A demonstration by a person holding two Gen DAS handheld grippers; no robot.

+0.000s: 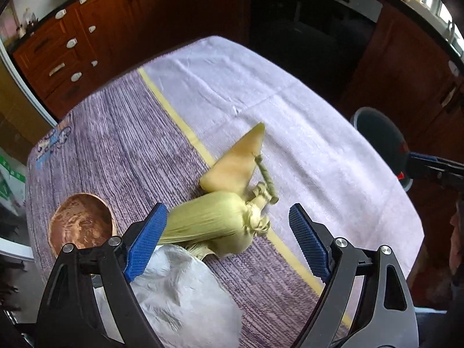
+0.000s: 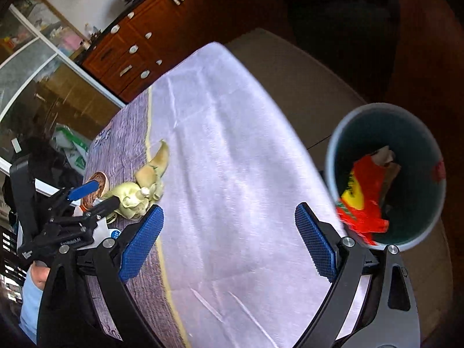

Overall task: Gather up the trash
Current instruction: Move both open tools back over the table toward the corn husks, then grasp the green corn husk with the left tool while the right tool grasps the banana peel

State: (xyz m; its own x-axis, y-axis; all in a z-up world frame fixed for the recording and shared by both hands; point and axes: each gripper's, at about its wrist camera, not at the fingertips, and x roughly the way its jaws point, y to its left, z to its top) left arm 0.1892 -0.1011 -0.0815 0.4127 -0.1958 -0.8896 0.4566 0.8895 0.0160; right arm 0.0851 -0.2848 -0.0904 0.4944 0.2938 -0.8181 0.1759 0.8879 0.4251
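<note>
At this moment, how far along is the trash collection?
Done: a red and yellow wrapper already lies in the bin beside the table. In hand: nothing; the left gripper is open over the corn husks, and the right gripper is open and empty. Left: the husks and the crumpled white paper.

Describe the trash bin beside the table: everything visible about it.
The trash bin is a round, open-topped container with a pale grey rim and a dark teal-looking inner wall, apparently plastic. It stands on the floor off the table's right edge, lower than the tabletop, and has no lid. Inside lie a crumpled red and yellow wrapper and a brownish scrap of paper resting against the wall. A small red mark shows on the far inner wall. No gripper touches the bin; the left wrist view shows only its rim, blurred.
</note>
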